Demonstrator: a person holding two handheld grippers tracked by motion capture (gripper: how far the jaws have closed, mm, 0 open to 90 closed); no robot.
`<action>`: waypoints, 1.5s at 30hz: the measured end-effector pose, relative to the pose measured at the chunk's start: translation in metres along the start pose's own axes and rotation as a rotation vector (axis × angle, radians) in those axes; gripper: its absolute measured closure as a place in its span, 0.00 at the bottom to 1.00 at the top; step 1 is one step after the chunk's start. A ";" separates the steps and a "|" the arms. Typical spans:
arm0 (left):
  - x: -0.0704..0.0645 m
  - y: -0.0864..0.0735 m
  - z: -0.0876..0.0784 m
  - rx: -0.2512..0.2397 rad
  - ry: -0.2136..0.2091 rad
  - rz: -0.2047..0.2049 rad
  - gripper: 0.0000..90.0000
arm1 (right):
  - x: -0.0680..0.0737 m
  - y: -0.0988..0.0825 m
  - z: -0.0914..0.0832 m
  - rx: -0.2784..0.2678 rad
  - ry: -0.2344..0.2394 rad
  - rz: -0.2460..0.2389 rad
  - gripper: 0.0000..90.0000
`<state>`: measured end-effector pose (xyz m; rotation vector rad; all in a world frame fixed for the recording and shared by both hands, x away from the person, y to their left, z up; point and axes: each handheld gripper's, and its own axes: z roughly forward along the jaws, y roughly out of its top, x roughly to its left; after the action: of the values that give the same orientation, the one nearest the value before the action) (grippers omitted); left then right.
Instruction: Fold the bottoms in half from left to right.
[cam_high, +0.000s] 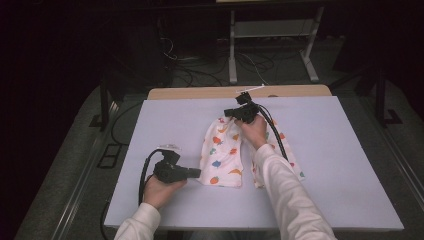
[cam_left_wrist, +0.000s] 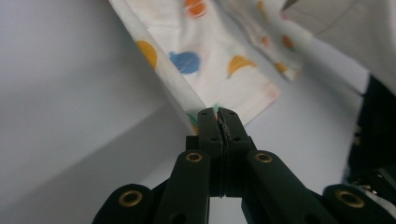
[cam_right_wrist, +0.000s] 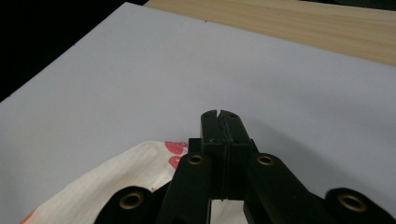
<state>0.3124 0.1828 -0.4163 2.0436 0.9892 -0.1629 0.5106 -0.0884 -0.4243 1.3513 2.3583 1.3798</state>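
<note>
- We see a pale lilac worktop (cam_high: 165, 125), wood showing along its far edge, dark room and cables behind.
- The fruit-print cloth (cam_high: 222, 152) lies mid-worktop.
- Our left gripper (cam_left_wrist: 219, 116) is clenched on the cloth's near corner.
- Our right gripper (cam_right_wrist: 220, 114) is clenched at the cloth's far end.

No writing, label, brand or number can be read anywhere. The cloth (cam_high: 222, 152) held in the left claw (cam_left_wrist: 219, 122) carries only printed fruit shapes, and the claws' black jaws carry no lettering.
</note>
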 end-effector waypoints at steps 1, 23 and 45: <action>-0.003 0.003 0.001 0.001 -0.002 0.012 0.99 | 0.000 0.001 -0.001 -0.005 0.003 0.006 0.98; -0.045 0.033 0.023 0.018 -0.070 0.122 0.99 | -0.019 0.004 -0.033 -0.034 -0.030 0.007 0.98; -0.066 0.048 0.047 0.065 -0.112 0.165 0.99 | -0.036 -0.001 -0.052 -0.037 -0.050 0.029 0.98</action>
<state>0.3114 0.0933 -0.3877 2.1398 0.7520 -0.2215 0.5072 -0.1494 -0.4068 1.3993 2.2789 1.3733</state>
